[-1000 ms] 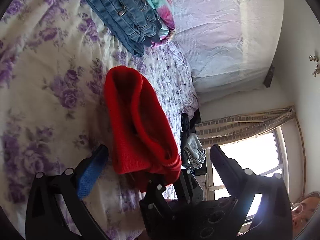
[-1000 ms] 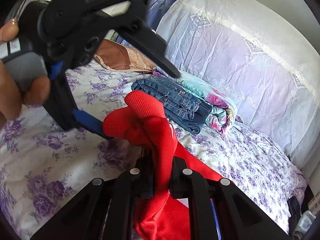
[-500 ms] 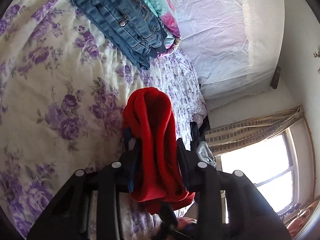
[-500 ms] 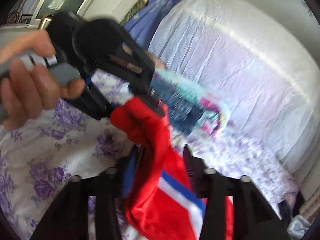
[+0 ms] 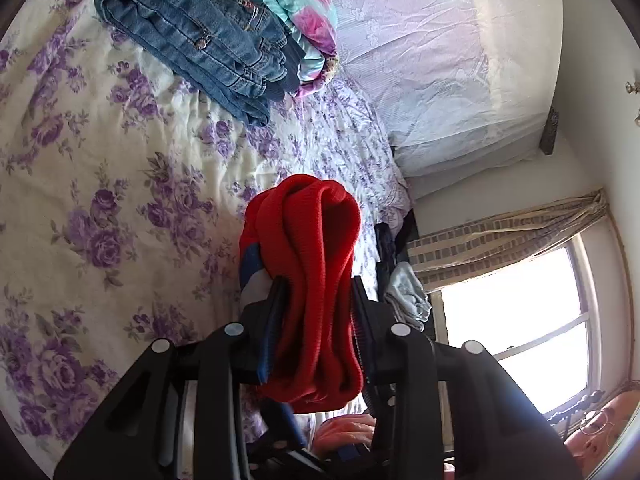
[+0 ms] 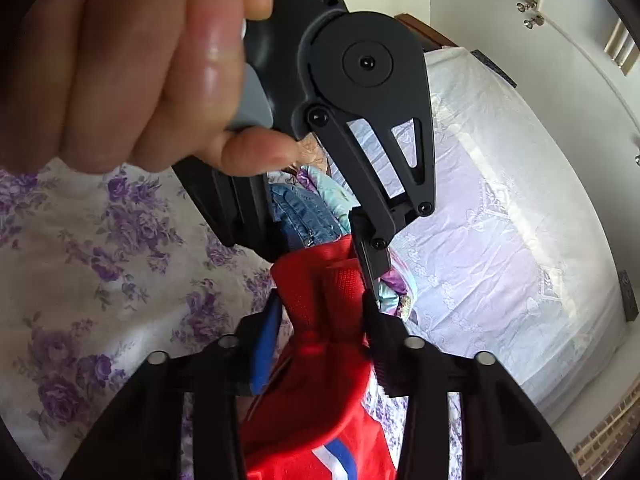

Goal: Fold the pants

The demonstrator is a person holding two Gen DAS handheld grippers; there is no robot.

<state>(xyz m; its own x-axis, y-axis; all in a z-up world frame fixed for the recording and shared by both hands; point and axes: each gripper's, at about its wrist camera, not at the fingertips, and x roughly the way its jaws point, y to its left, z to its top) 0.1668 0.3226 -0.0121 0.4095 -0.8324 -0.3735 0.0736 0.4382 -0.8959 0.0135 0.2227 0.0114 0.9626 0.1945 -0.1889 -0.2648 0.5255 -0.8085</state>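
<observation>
- Left tongs [image 5: 316, 292] clamped on bunched red pants [image 5: 316, 248].
- Right tongs [image 6: 320, 312] clamped on same pants.
- Folded jeans [image 5: 200, 36] on bed [image 5: 80, 184], 11 o'clock.

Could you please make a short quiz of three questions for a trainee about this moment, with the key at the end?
1. True or false: both the left gripper and the right gripper are shut on the red knitted pants with a blue and white stripe.
2. What lies directly on top of the pastel floral folded cloth on the purple-flowered bedsheet?
A. a grey towel
B. folded blue denim jeans
C. a pillow
3. Fill in: in the right wrist view, the person's hand holds the ______ gripper.

Key: 1 true; 2 B; 3 left.
</observation>
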